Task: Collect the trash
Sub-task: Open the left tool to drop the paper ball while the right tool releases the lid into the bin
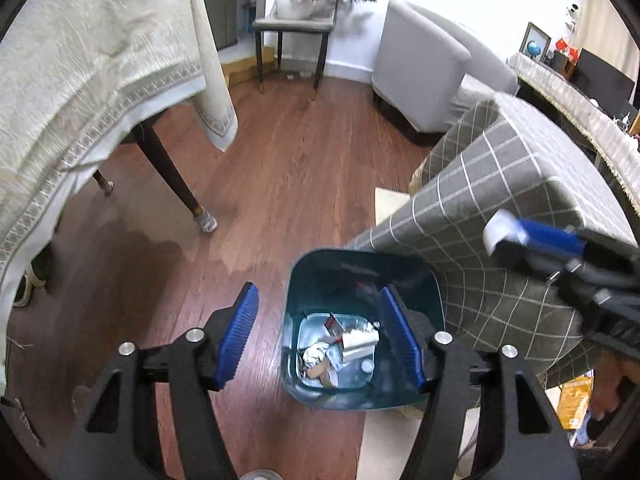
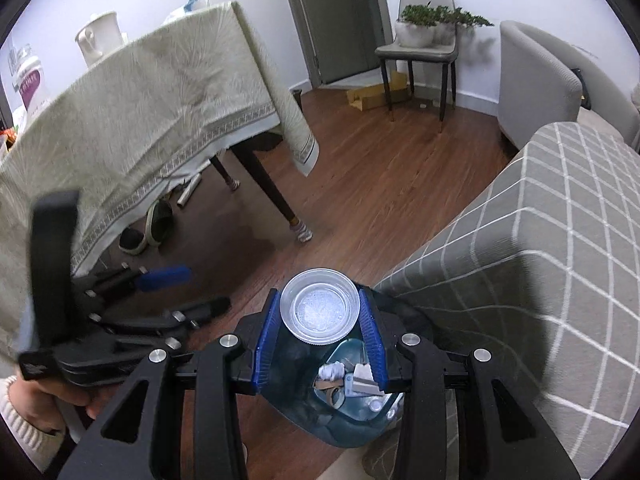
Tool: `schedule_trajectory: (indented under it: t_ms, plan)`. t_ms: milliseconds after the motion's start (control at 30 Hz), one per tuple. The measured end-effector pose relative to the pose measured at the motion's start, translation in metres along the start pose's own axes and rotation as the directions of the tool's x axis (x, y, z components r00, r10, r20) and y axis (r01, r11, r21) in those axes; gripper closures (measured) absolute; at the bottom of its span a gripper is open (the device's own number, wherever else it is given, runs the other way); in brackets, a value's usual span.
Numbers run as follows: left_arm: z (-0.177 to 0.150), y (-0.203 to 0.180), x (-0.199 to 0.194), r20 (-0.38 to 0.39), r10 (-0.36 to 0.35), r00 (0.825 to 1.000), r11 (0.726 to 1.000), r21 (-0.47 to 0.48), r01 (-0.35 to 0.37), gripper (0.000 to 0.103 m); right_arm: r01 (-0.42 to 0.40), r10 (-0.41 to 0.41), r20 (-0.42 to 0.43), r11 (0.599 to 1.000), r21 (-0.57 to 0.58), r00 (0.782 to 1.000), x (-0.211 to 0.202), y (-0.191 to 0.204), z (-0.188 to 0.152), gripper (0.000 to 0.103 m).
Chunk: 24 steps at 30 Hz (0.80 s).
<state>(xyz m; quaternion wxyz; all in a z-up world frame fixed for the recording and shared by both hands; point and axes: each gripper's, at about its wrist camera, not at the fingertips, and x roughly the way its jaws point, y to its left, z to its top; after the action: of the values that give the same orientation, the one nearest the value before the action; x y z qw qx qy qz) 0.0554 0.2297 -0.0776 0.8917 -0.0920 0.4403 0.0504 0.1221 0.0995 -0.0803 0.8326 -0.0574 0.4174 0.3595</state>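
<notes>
A teal trash bin [image 1: 362, 276] stands on the wood floor beside a grey checked sofa; it holds crumpled paper, foil and cardboard scraps [image 1: 340, 350]. My left gripper [image 1: 320, 332] is open and empty, hovering over the bin's left rim. My right gripper [image 2: 320, 314] is shut on a clear plastic cup [image 2: 320, 306], seen mouth-on, held above the bin [image 2: 304, 412]. In the left wrist view the right gripper [image 1: 516, 240] shows at the right edge with the cup's pale side. In the right wrist view the left gripper [image 2: 188, 288] shows at the left, open.
A table with a cream cloth [image 2: 140, 112] stands left, shoes [image 2: 148, 228] under it. The grey checked sofa [image 2: 540, 248] is at the right. A chair with a plant [image 2: 424, 40] and a grey armchair [image 1: 420, 64] stand farther back. A pale mat [image 1: 384, 440] lies under the bin.
</notes>
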Motion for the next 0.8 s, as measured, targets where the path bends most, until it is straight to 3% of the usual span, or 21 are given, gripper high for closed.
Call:
schedule_trajectory:
  t_ms: [267, 667, 733, 800]
  plan:
    - [0.012, 0.009, -0.033, 0.102, -0.038, 0.994, 0.999, -0.03, 0.042, 0.048, -0.007, 0.007, -0.088, 1.0, 0.001, 0.996, 0.03, 0.004, -0.011, 0.063]
    - [0.019, -0.015, -0.066, 0.199, -0.081, 0.977, 0.997, 0.036, 0.076, 0.057, 0.038, -0.042, -0.217, 0.999, -0.021, 0.975, 0.071, 0.002, -0.034, 0.063]
    - [0.021, -0.019, -0.069, 0.214, -0.078, 0.974, 0.996, 0.053, 0.068, 0.058, 0.032, -0.038, -0.247, 0.999, -0.026, 0.968, 0.076, 0.003, -0.037, 0.05]
    - [0.023, -0.022, -0.073, 0.22, -0.08, 0.972, 0.996, 0.06, 0.069, 0.058, 0.032, -0.039, -0.252, 0.999, -0.032, 0.967, 0.076, 0.004, -0.038, 0.048]
